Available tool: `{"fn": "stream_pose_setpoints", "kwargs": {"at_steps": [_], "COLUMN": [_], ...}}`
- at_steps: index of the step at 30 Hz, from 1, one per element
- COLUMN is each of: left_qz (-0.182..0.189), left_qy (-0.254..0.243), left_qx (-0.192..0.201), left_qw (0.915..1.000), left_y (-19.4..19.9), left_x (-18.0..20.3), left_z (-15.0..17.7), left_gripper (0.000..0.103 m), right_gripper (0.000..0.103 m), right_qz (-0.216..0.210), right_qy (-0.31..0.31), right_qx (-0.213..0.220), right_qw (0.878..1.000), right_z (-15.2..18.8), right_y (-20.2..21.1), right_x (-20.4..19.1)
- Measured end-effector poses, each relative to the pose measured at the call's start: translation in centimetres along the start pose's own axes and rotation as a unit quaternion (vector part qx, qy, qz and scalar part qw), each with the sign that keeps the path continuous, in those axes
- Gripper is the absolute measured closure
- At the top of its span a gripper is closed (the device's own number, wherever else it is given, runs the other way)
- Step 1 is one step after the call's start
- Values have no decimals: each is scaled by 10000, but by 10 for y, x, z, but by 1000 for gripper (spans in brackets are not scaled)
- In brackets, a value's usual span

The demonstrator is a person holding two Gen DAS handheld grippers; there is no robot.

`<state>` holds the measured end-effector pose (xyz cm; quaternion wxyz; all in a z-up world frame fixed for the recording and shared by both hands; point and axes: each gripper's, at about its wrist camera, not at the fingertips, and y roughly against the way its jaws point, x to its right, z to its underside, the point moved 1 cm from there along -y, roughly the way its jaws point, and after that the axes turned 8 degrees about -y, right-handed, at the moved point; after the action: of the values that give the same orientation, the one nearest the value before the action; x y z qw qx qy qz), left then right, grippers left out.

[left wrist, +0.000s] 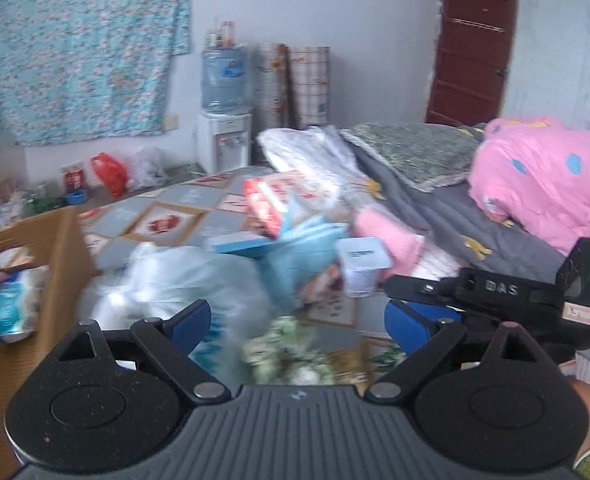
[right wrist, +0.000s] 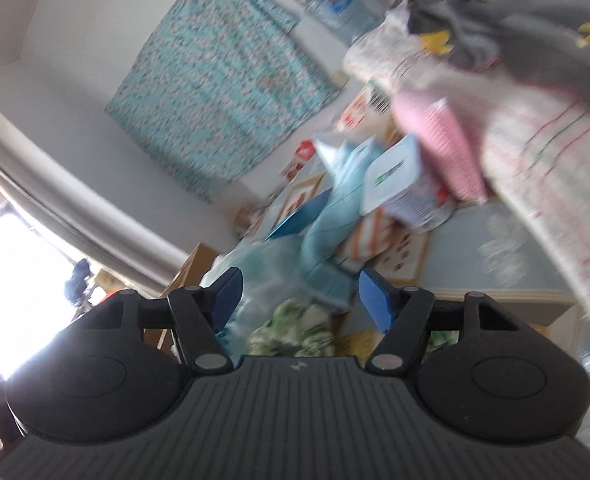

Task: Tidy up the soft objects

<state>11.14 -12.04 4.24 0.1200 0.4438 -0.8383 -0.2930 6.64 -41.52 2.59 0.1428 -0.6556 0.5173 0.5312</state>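
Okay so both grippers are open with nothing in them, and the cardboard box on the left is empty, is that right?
Not quite. The cardboard box is not empty: the left wrist view shows a blue-and-white soft pack and other items inside. The left gripper and right gripper are indeed open, holding nothing.

The left gripper (left wrist: 297,322) had matt black plastic arms speckled with dust, a ribbed grey body, dull metal rivets and smooth blue pads (left wrist: 193,320); the right gripper (right wrist: 299,300) looked the same. The box (left wrist: 61,264) was plain brown cardboard, matt. A bag (left wrist: 183,280) of thin, crinkled, translucent plastic lay by it. The tub (left wrist: 361,266) was pale plastic, faintly glossy. The quilt (left wrist: 535,176) was soft pink printed cloth, the blanket (left wrist: 435,208) grey quilted cloth. The door (left wrist: 473,48) looked like dark red painted wood. The hanging (right wrist: 219,76) was thin printed cloth.
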Motion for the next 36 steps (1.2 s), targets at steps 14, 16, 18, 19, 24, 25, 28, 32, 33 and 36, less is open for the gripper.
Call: {"fn": "stream_pose_setpoints", "kwargs": {"at_steps": [14,16,18,19,24,25,28,32,33,36], "left_qz": [430,533,555,564,642,661,746,897,969,1171], "left_qy": [-94,-43,-35,-42,-34,-32,-37,-41,-23,-15], "left_qx": [304,239,192,178,139,138,150,156,145,85], "left_qw": [9986,9983,9983,9982,9978,9977,9971,9958,9952,9931], "left_y": [-82,-89,-95,-97,-94,-92,-83,-62,-57,-37], "left_x": [48,48,48,47,43,42,40,36,34,31], "left_z": [-3,1,4,6,15,17,20,30,33,47], "left_gripper": [15,16,18,21,23,23,23,23,23,22], "right_gripper": [40,41,41,44,74,75,76,76,76,76], "right_qz": [1083,1322,1573,1699,1622,1564,1565,1561,1524,1159], "right_qy": [591,706,828,856,711,620,604,755,788,788], "right_qx": [1158,1255,1268,1216,785,800,965,1303,1369,1423], "right_qw": [9856,9807,9759,9742,9811,9825,9811,9762,9756,9798], "right_z": [-64,-76,-88,-91,-99,-100,-98,-90,-86,-73], "right_y": [-9,-21,-35,-43,-62,-60,-50,-21,-11,22], "right_x": [15,18,22,26,46,48,46,28,23,8]}}
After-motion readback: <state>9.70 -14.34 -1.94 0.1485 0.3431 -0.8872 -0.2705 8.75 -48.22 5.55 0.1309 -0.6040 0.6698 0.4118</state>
